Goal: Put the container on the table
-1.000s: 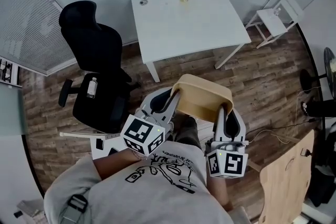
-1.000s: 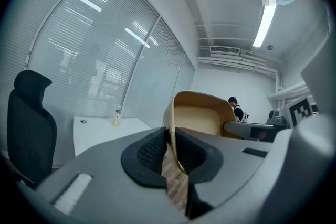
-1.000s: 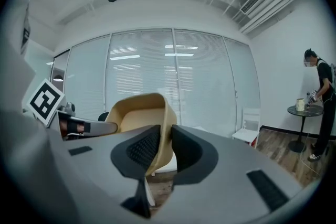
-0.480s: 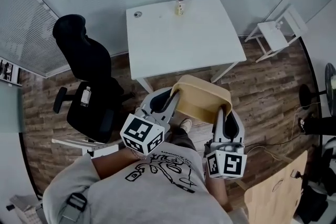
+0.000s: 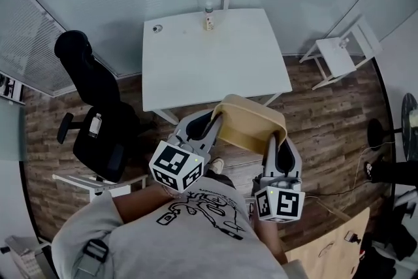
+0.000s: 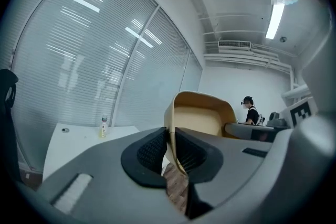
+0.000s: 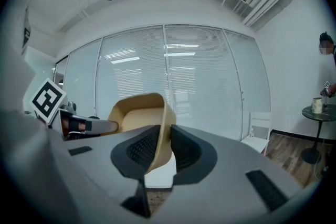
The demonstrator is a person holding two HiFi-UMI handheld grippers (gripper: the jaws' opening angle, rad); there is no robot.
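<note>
A tan open container [image 5: 250,125] hangs in the air between my two grippers, just short of the white table's [image 5: 196,68] near edge. My left gripper [image 5: 213,122] is shut on the container's left wall [image 6: 169,134]. My right gripper [image 5: 272,139] is shut on its right wall [image 7: 165,136]. The container's hollow inside [image 6: 197,119] faces up, and nothing shows in it. Both grippers point about level toward the table.
A small bottle [image 5: 208,19] stands at the table's far edge, with a round cable hole [image 5: 157,28] at the far left corner. A black office chair [image 5: 91,114] sits left of the table, a small white side table [image 5: 339,49] right. Glass walls with blinds stand behind. Another person [image 6: 250,109] stands far off.
I have carried the container forward with both grippers. The table now lies closer, right in front of the container, and the chair has slid left in the head view. The grip on both walls is unchanged.
</note>
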